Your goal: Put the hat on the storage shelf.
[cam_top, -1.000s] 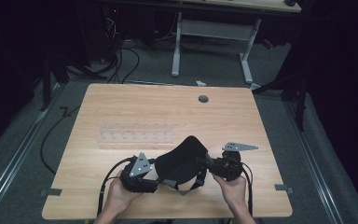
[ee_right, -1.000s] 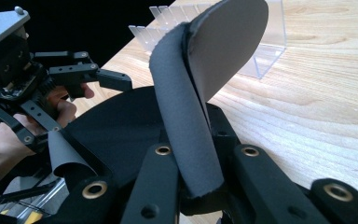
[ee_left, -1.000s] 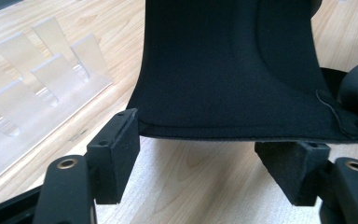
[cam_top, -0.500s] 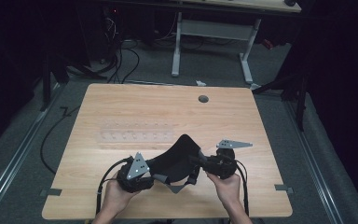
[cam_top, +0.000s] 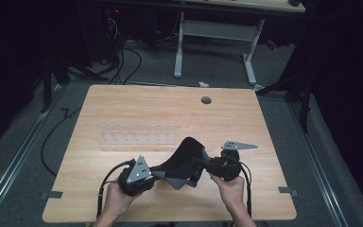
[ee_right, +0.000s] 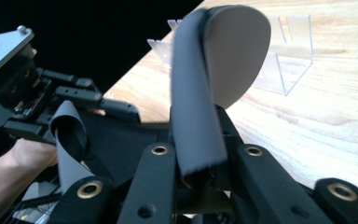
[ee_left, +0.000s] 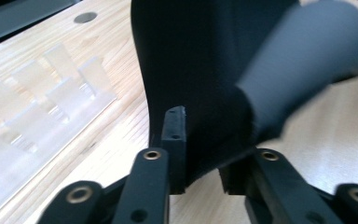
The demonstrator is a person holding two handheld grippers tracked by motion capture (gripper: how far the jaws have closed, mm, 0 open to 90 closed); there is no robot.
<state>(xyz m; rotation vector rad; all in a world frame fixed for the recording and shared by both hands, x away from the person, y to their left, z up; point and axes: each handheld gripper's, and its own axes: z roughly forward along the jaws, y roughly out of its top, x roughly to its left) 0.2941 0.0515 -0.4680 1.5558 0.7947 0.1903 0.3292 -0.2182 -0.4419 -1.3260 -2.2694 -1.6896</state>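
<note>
1. Since a second ago: left claw (cam_top: 157, 174) has just been closing, with a fold of the black fabric piece (cam_top: 185, 160) between its jaws. Right claw (cam_top: 202, 164) and both hands hardly shifted. The fabric's far end now stands higher and narrower than it did.
2. Left claw state: the left gripper view shows its jaws pinched on the fabric's lower edge (ee_left: 200, 154), which runs up and away from the jaws, with a grey lining (ee_left: 303, 65) folded over to the right of them.
3. Right claw state: clamped on the other end. The right gripper view shows a dark band of fabric (ee_right: 193, 112) rising from between the jaws and curling over at the top, pale grey underside (ee_right: 240, 56) showing.
4. Where it is: the fabric hangs between the two claws, off the desk (cam_top: 264, 123), near the person's edge. It bridges from the left claw up to a hump just ahead of the right claw.
5. Look: soft, limp, black outside, grey inside, with a rounded end. Looks like a small pouch or sleeve; exact type can't be told.
6. Progress, my read: pick-up and two-handed grip are done. Shaping or folding seems mid-way, since the piece is still curled and uneven.
7. Left to do: probably flatten or finish the fold and set it down. The clear acrylic rack (cam_top: 139, 137), beyond the left claw, holds nothing, so it may be the destination. That is a guess.
</note>
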